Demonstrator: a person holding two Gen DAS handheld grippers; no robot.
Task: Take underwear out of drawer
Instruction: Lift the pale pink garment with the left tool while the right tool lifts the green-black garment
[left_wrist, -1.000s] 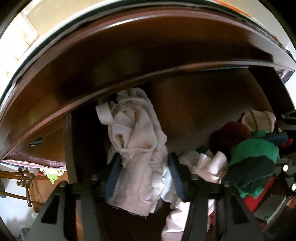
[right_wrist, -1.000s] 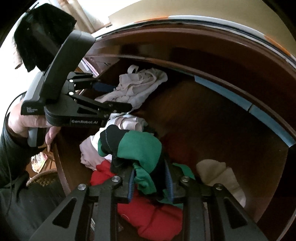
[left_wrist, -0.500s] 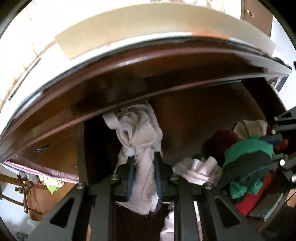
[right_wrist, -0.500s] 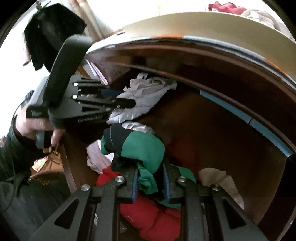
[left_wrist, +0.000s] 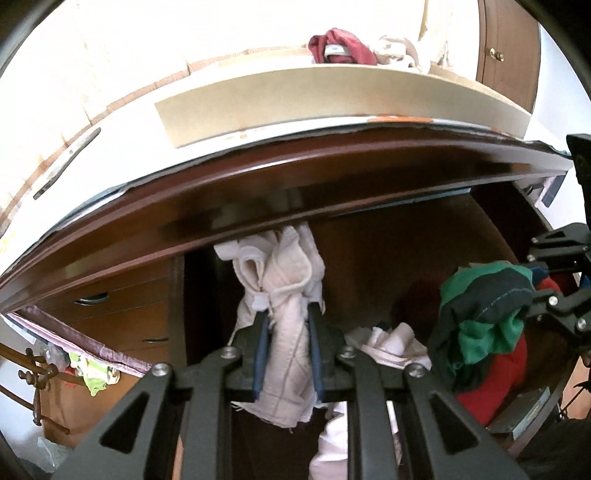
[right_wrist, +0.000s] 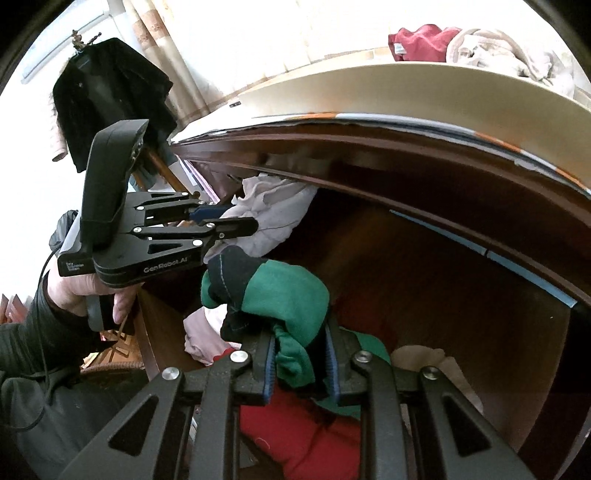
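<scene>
My left gripper (left_wrist: 286, 314) clamped on pale underwear (left_wrist: 284, 295), my right gripper (right_wrist: 299, 339) pinching a green-and-dark garment (right_wrist: 280, 295), probably briefs, above the open drawer (right_wrist: 443, 258), red cloth (right_wrist: 306, 435) beneath

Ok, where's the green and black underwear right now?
Clamped in the right tongs, the green and black underwear is above the red garment in the drawer.

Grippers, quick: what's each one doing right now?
Left gripper: shut on the pale pink underwear.
Right gripper: shut on the green and black underwear.
</scene>
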